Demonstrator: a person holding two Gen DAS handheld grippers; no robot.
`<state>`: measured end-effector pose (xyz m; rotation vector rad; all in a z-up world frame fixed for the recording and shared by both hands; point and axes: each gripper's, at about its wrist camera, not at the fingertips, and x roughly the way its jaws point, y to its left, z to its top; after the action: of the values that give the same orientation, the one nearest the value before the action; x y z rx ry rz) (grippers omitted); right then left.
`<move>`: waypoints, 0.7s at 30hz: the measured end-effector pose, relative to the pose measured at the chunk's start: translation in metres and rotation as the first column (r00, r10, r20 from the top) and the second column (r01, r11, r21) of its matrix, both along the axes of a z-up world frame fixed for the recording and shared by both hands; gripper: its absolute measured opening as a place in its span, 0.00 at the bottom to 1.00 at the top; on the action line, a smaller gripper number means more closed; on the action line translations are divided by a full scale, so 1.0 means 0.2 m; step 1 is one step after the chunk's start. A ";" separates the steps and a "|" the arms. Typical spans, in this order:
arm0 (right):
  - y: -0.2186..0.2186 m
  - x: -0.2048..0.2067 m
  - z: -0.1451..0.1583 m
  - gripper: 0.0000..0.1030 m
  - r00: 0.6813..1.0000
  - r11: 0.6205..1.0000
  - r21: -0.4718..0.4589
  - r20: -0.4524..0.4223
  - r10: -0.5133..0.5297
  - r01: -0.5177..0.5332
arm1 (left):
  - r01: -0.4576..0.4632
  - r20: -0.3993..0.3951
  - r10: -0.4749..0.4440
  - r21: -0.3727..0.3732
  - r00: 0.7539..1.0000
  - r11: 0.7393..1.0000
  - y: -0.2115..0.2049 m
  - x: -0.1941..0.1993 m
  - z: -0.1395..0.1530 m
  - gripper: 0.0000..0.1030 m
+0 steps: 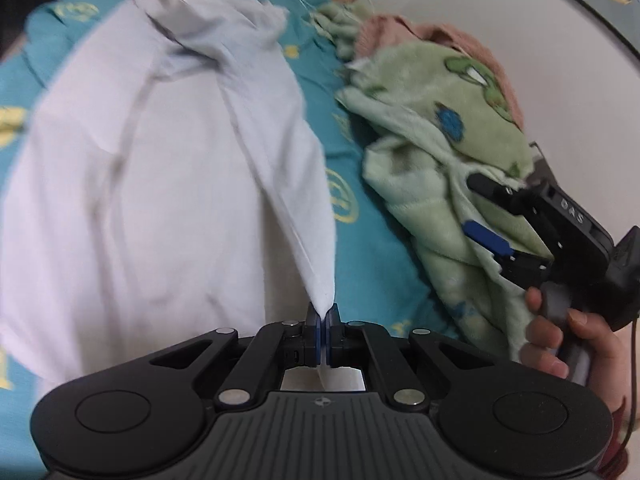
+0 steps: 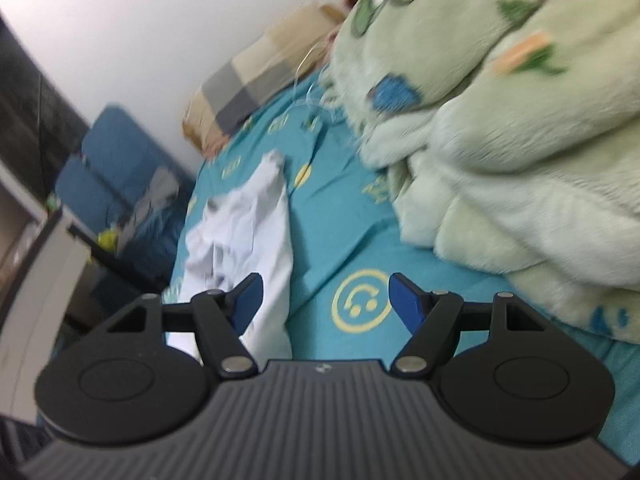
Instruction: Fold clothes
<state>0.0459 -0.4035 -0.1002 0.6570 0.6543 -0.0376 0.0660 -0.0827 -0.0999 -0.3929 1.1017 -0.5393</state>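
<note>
Garment, white point(image 1: 152, 184), prob. a T-shirt, lies spread on a teal bedsheet point(image 1: 352, 240) printed w/ yellow smiley faces; far end is bunched up. One corner is lifted into a taut peak that runs to the left gripper point(image 1: 322, 330), whose blue pads are clenched tight on that cloth tip.

Step in hand, judging by this: a corner is secured and the first fold is about to start. Next move likely calls for a second hold on the shirt's near edge, then carrying both points across together so the cloth folds flat.

Right gripper point(image 2: 325, 302) hovers over the sheet just beside the shirt's edge, jaws spread wide, nothing between them. Left-wrist view shows a hand point(image 1: 560, 340) on its handle.

Green fleece blanket point(image 2: 500, 160) is heaped beside the shirt, apart from it. Views are blurred, so seams are hard to read.
</note>
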 end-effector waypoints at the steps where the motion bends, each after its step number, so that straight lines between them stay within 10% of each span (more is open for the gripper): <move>1: 0.03 0.01 -0.01 0.70 1.000 1.000 -0.009 -0.013 0.029 -0.029 | -0.011 -0.002 0.011 0.010 1.000 1.000 0.03 0.01 -0.02 0.03; 5: 0.18 0.07 -0.04 0.70 0.985 0.987 -0.037 -0.074 0.155 -0.158 | -0.030 0.027 0.028 0.086 0.999 0.996 0.08 0.01 -0.07 0.09; 13: 0.44 0.11 -0.19 0.70 0.922 0.945 0.048 -0.208 0.327 -0.324 | -0.056 0.162 0.009 0.285 0.987 0.957 0.13 -0.07 0.01 0.57; 21: 0.53 0.14 -0.30 0.70 0.883 0.938 0.100 -0.318 0.346 -0.332 | -0.163 0.175 0.104 0.371 0.979 0.914 0.28 -0.01 0.00 0.64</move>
<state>0.0732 -0.2980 -0.1609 0.5730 1.0934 0.1973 0.0631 -0.0263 -0.1002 -0.0805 0.9967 -0.2174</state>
